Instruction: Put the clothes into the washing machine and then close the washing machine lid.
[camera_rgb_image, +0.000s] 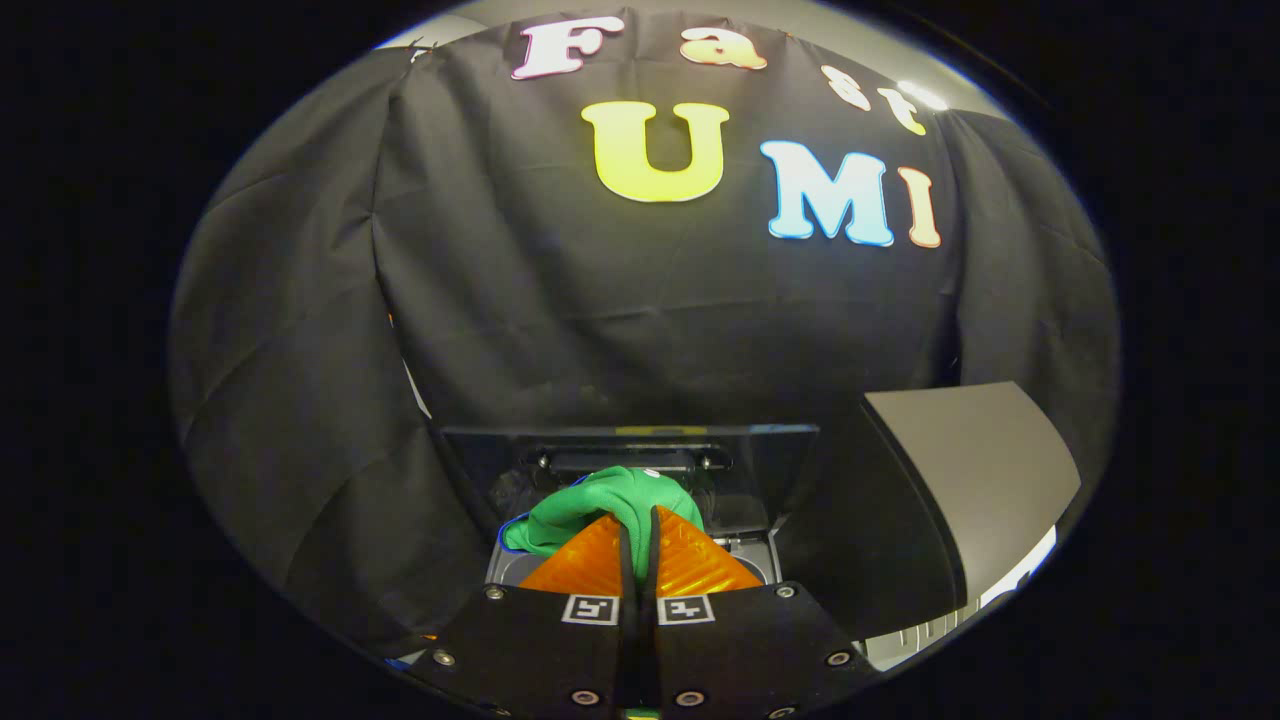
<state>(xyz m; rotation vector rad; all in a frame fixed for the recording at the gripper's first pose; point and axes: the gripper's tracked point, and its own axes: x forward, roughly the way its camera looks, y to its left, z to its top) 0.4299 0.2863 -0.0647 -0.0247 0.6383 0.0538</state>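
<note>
A black cloth booth wall hangs in folds across the whole background. In front of it, low down, stands the washing machine, a grey top-loading unit seen from above, with its dark flat lid raised upright at the back, so the opening lies uncovered just ahead of the tongs. To the right of the machine a pale grey curved panel leans over a dark surface (what it belongs to I cannot tell), and a strip of lighter ground shows beneath it.

The green cloth garment, bunched into a crumpled lump with a thin blue trim at its lower left edge, hangs over the machine's opening, in front of the raised lid. Whether it touches the rim cannot be told.

The tongs are closed tight on a fold of that garment: the two fingers meet with barely a slit between them, the fabric pinched at their tips and bulging out above and to the left.
</note>
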